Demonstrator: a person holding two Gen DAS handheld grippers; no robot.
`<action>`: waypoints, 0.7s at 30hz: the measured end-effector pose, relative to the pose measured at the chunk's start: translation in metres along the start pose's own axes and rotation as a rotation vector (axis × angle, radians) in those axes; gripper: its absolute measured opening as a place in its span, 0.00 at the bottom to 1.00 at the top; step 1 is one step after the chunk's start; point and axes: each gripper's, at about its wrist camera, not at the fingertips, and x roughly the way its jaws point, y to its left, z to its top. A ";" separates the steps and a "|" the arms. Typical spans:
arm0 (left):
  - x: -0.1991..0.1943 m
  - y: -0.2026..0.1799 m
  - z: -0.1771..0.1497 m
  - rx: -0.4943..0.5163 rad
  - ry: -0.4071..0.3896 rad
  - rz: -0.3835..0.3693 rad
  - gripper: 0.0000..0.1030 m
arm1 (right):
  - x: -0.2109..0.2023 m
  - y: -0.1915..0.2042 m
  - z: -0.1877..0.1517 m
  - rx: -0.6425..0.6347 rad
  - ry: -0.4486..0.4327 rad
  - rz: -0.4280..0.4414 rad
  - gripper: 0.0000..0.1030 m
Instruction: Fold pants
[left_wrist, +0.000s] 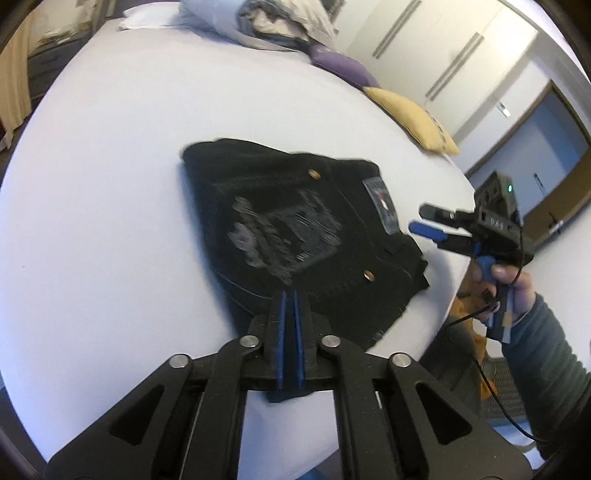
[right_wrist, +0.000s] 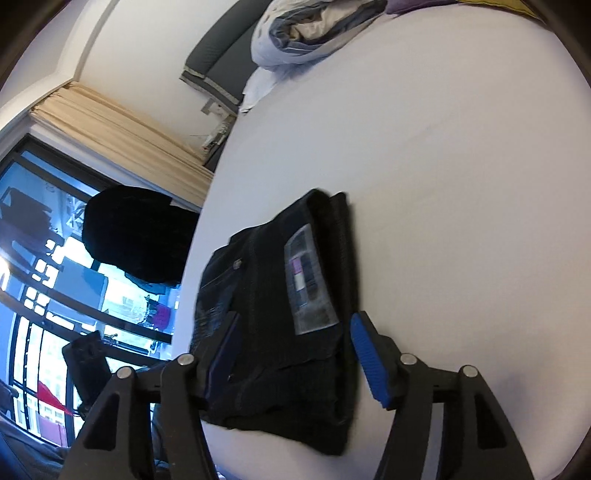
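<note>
While viewed from the left wrist, folded pants (left_wrist: 295, 236) on the white bed (left_wrist: 110, 184), just ahead of left tongs (left_wrist: 290, 299), pads together over the near hem, nothing visibly clamped. Long axis up-left to lower-right, waistband label toward right tongs (left_wrist: 423, 219), parted, just beside that end.

From the right wrist, right tongs (right_wrist: 295, 328) apart, straddling the label end; bundle running straight away.

Pants (left_wrist: 295, 221): black denim, grey-white faded print on the seat, brass-coloured rivets, grey patch label (right_wrist: 308, 284) with a red and white mark. Bed sheet (left_wrist: 110, 184): plain white. Cushions: one purple (left_wrist: 343, 66), one mustard yellow (left_wrist: 413, 118). Both grippers: black frames, blue finger pads (right_wrist: 367, 362). Curtain (right_wrist: 122, 129): cream, pleated.
</note>
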 end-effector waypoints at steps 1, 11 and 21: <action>0.001 0.008 0.002 -0.018 -0.001 0.012 0.10 | 0.002 -0.004 0.002 0.013 0.007 0.000 0.63; 0.044 0.043 0.021 -0.167 0.069 -0.050 0.44 | 0.028 -0.015 0.011 0.018 0.112 0.009 0.72; 0.074 0.056 0.032 -0.248 0.118 -0.173 0.71 | 0.060 -0.001 0.014 0.001 0.219 -0.052 0.55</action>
